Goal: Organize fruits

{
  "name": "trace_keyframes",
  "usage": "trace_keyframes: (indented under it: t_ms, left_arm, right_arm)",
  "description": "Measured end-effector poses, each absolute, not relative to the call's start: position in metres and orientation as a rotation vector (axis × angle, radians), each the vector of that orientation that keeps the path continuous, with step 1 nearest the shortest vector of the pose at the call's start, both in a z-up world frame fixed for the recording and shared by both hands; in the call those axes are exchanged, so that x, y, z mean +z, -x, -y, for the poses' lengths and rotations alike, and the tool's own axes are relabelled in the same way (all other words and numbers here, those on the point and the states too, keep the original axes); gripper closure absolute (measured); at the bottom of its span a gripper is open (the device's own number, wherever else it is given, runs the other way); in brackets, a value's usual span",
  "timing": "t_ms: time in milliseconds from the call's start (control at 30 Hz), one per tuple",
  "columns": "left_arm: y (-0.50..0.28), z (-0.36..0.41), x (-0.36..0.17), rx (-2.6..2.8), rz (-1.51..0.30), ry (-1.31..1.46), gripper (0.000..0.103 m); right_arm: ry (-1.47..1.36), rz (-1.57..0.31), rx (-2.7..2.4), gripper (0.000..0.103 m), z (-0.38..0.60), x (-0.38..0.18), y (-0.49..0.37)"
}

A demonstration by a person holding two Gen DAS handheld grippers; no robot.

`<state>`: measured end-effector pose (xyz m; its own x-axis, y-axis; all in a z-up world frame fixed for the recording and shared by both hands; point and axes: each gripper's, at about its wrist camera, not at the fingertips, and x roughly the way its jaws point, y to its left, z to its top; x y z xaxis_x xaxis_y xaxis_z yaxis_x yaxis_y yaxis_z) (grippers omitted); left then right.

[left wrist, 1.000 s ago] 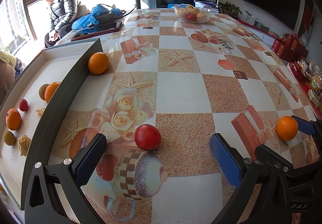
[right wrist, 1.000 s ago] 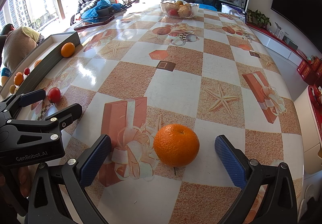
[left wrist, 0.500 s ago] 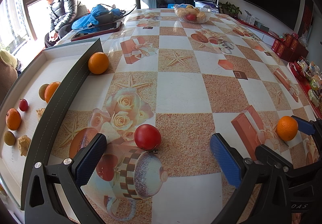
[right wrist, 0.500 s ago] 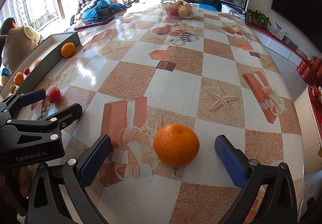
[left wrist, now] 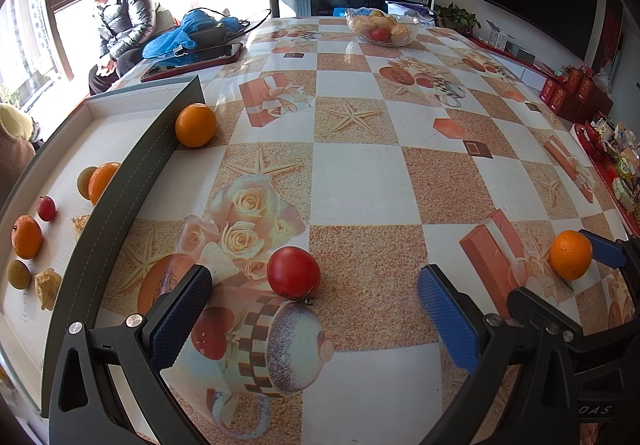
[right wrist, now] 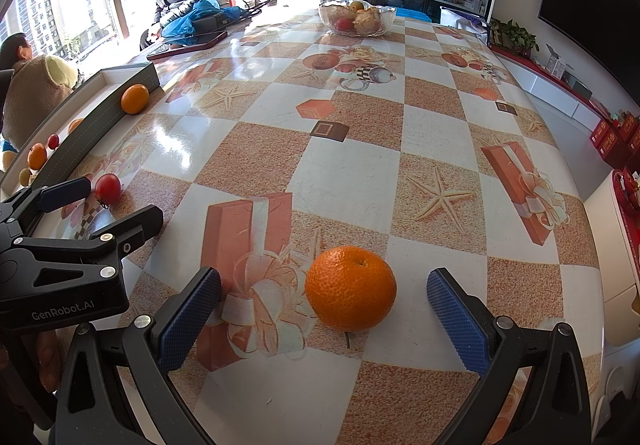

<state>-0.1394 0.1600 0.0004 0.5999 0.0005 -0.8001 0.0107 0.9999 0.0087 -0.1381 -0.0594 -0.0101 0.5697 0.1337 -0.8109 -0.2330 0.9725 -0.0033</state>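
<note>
A red tomato [left wrist: 293, 272] lies on the patterned table just ahead of my open left gripper [left wrist: 316, 319], between its fingers and untouched. An orange [right wrist: 351, 288] lies between the fingers of my open right gripper [right wrist: 326, 319], also untouched. The same orange [left wrist: 570, 255] and the right gripper's fingers [left wrist: 604, 249] show at the right of the left wrist view. The left gripper [right wrist: 104, 201] and tomato [right wrist: 107, 187] show at the left of the right wrist view. A second orange [left wrist: 195, 125] rests against the wall of the white tray [left wrist: 120, 181].
The tray at the table's left edge holds several oranges and small fruits [left wrist: 26, 237]. A glass bowl of fruit [left wrist: 382, 29] stands at the far end. A phone [left wrist: 192, 61] and blue bag [left wrist: 188, 33] lie far left. A person [left wrist: 120, 21] sits by the window.
</note>
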Motion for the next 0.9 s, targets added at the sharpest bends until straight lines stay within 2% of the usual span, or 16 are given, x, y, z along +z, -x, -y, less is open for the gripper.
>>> trace_keyframes:
  t_ms: [733,800,833,867,900]
  left_arm:
    - [0.137,-0.158,0.001,0.005,-0.948,-0.012,0.001]
    - [0.139,-0.157,0.003,0.003,-0.953,-0.007,0.010]
    - [0.141,-0.155,0.006,-0.007,-0.950,-0.010,0.023]
    - [0.142,-0.153,0.008,-0.021,-0.949,-0.013,0.042]
    - [0.143,-0.151,0.010,-0.032,-0.954,-0.018,0.052]
  right_arm:
    - [0.115,-0.969,0.198,0.000,0.062,-0.009,0.135]
    - [0.109,-0.986,0.177,0.002,0.062,-0.007,0.134]
    - [0.104,-0.985,0.173,0.014,0.064,-0.005,0.135]
    - [0.101,-0.979,0.169,0.024,0.065,-0.002,0.136]
    - [0.100,-0.982,0.169,0.047,0.065,0.001,0.136]
